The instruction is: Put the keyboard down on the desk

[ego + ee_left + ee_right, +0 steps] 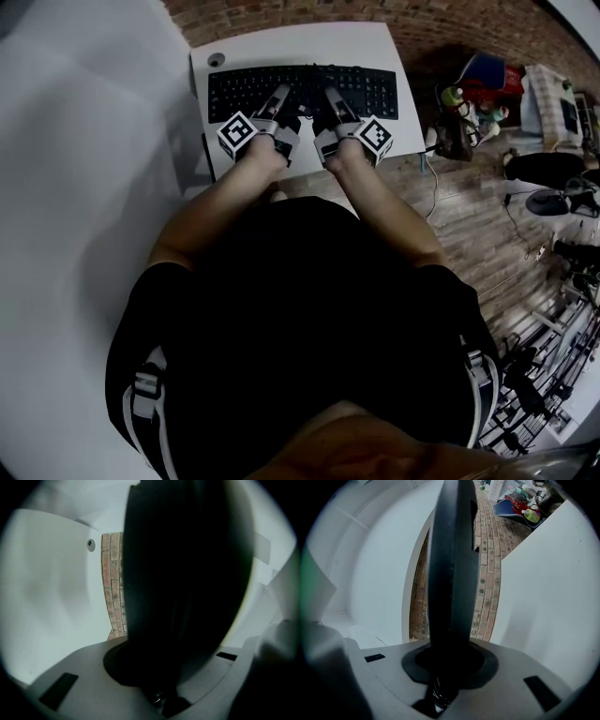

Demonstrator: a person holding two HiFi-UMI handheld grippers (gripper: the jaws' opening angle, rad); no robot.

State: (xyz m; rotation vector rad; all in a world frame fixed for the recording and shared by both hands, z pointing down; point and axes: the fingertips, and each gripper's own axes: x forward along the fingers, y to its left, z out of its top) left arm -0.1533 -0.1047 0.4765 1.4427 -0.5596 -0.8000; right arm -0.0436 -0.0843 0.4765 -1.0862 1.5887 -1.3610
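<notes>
Two grips on the keyboard (375, 90) near edge: left gripper (281, 97) and right gripper (330, 97) both clamp it, side by side to keep it level. It lies over the bench (281, 42) at 12 o'clock (contact unclear).

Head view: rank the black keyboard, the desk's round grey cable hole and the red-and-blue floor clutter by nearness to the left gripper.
1. black keyboard, clamped by the left gripper.
2. round grey cable hole, desk's far-left corner.
3. red-and-blue floor clutter, far right.
</notes>
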